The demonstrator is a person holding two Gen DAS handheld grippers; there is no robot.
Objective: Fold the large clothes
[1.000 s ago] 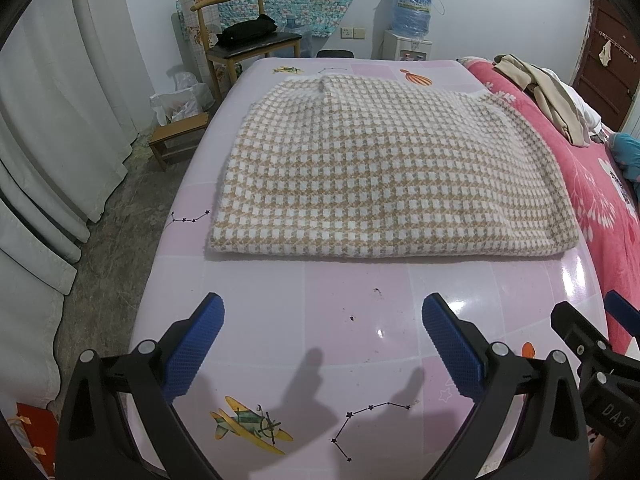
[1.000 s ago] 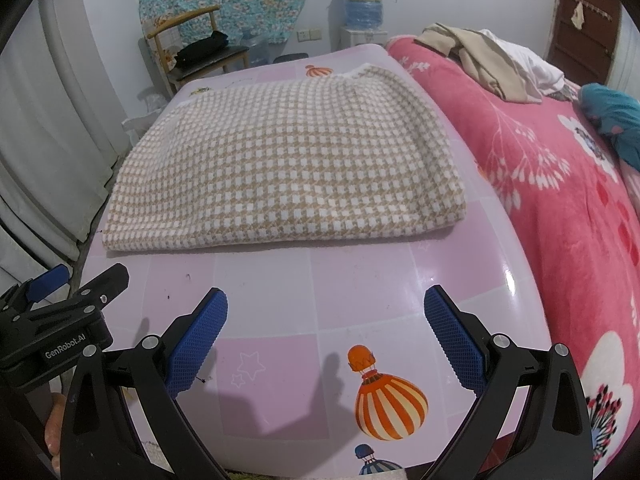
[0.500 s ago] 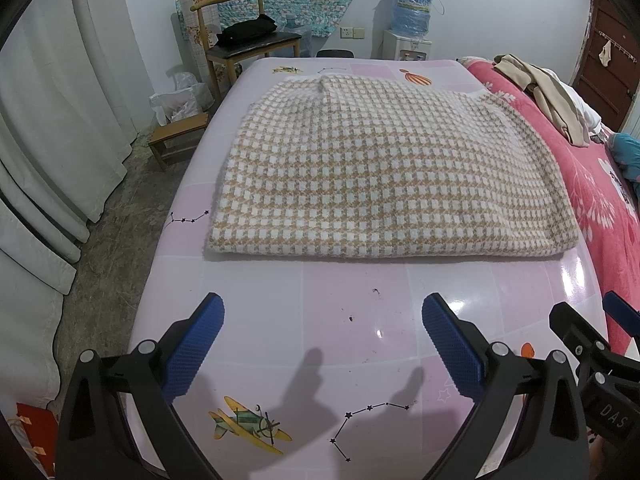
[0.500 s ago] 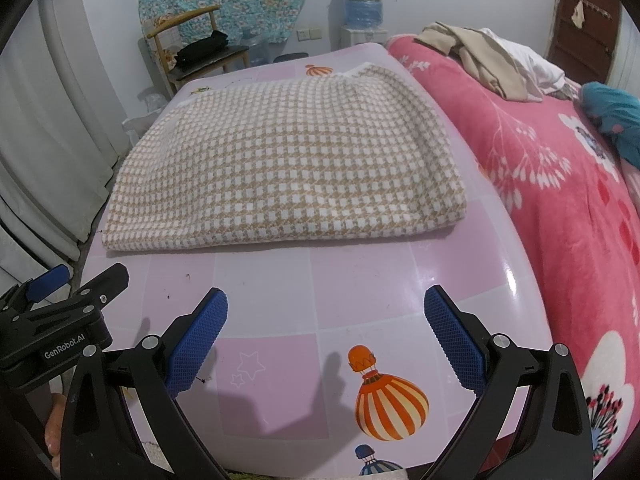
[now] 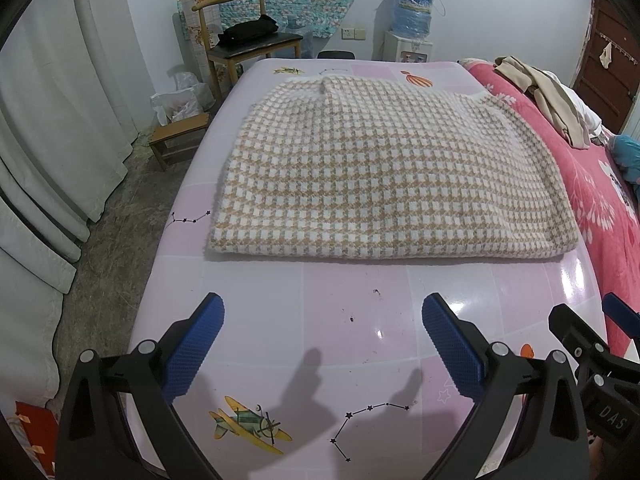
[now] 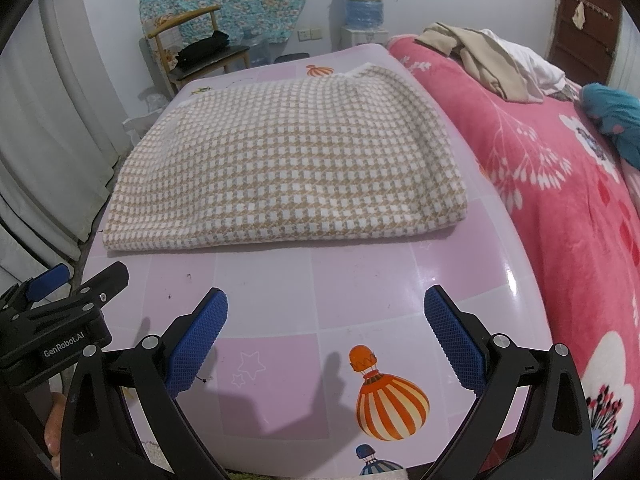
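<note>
A: Where was the garment?
B: The checked beige-and-white garment (image 5: 384, 172) lay folded flat as a rectangle across the middle of the frame, on the pink patterned table cover (image 5: 352, 304). Its near edge ran straight, well apart from both grippers.

A: Gripper states?
B: The left gripper (image 5: 320, 340) was spread wide, nothing between its blue pads (image 5: 196, 350), low centre of its own view. The right gripper (image 6: 324, 340) was likewise released and empty, over an orange balloon print (image 6: 390, 402).

A: Differences between views?
B: The left view alone showed the aeroplane print (image 5: 250, 426) at the bottom, a small wooden stool (image 5: 180, 140) at the left, and the right gripper's body at the lower right edge. The right view alone showed more of the pink floral blanket (image 6: 560, 184), with a teal item (image 6: 616, 124) at the right edge, and the left gripper's body at the lower left.

A: Common to both?
B: A wooden chair (image 5: 240, 40) with a dark bundle, a water dispenser (image 5: 410, 12), and beige clothes (image 6: 480, 56) heaped on the blanket.
</note>
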